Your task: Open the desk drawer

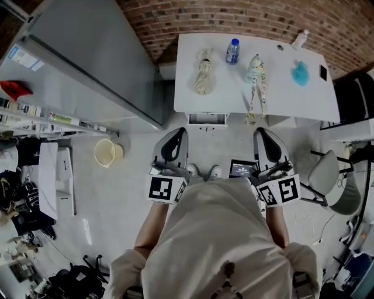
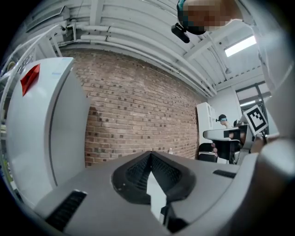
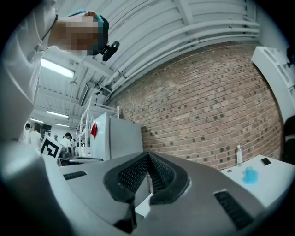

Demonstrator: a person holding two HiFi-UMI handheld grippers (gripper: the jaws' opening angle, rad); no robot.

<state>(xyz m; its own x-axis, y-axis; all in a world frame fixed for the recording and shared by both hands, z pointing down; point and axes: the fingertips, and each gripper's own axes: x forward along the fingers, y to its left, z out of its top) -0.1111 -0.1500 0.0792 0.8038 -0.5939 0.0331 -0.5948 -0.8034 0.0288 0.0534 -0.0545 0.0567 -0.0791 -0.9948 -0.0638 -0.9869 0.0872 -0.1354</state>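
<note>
While both jaws pressed together on nothing, left hand-held gripper [image 1: 180, 132] and right hand-held gripper [image 1: 260, 132] hang well short of drawer [image 1: 207, 119] under near edge of table [image 1: 280, 87], left end; risk: arriving unopened, they only bump its front; off-centre tug may jam it

My spot: lab-style workshop. Brick wall [image 1: 234, 14] behind white desk [image 1: 286, 99], cluttered shelf rack [image 1: 41, 117] left of desk, strip lights [image 2: 238, 46] overhead.

The drawer [image 1: 207, 119] sits ahead of me under the near edge of the white desk [image 1: 286, 93], towards its left end. Its pale front faces me and looks shut.
</note>
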